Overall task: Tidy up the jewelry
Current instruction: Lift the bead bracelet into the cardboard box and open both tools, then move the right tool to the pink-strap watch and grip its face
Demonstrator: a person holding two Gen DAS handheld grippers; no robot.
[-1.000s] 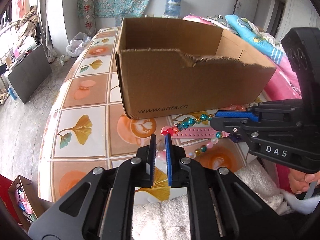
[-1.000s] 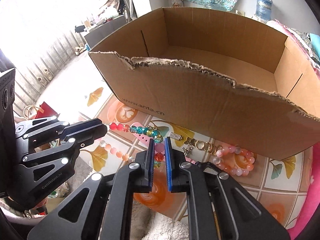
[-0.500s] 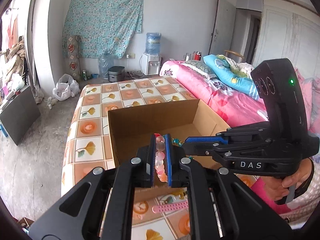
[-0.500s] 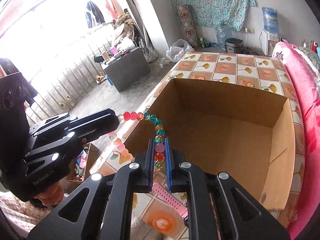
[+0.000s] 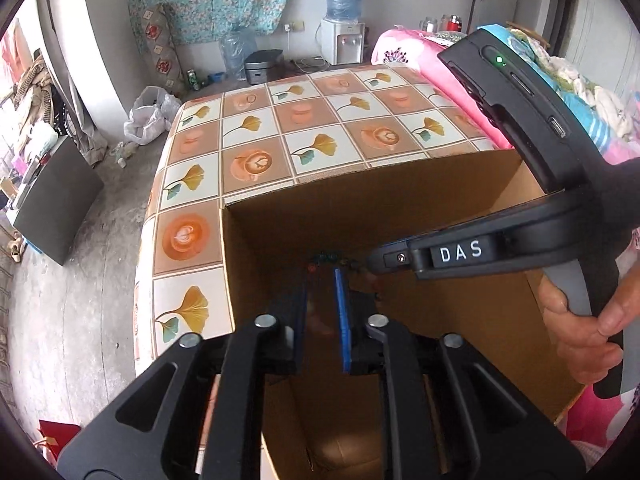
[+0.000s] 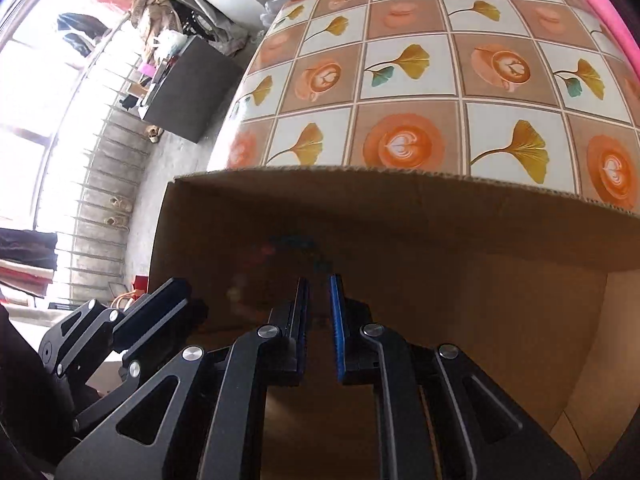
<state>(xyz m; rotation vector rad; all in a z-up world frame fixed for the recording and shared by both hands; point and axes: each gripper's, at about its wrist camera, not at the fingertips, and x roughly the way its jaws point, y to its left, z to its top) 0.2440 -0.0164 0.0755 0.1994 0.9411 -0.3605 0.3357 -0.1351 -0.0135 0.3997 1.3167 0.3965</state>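
On the left, the desk (image 5: 256, 124) shows its covering of orange coffee-cup and yellow ginkgo-leaf squares. The open brown cardboard box (image 5: 280, 232) stands on it, near its left edge. Both tools reach down inside this box, where the light is dim.

The left tongs (image 5: 322, 276), black with blue pads, point at the box's far wall. Their jaws stand a narrow gap apart. A blurred pinkish shape lies between them, and I cannot tell whether they are clamped on it.

Just past their tips is the string of teal and red glass beads (image 5: 328, 257), low against the far wall inside the box. It is dark and only partly readable. It runs toward the tip of the right tongs (image 6: 318, 280), which comes in from the right, just beside the left pair.

In the right wrist view those jaws are also a narrow gap apart, and the beads ahead of them are only a smear. I cannot tell whether they grip anything.

Furthest right, the person's bare right hand (image 5: 580, 320) wraps the black handle.
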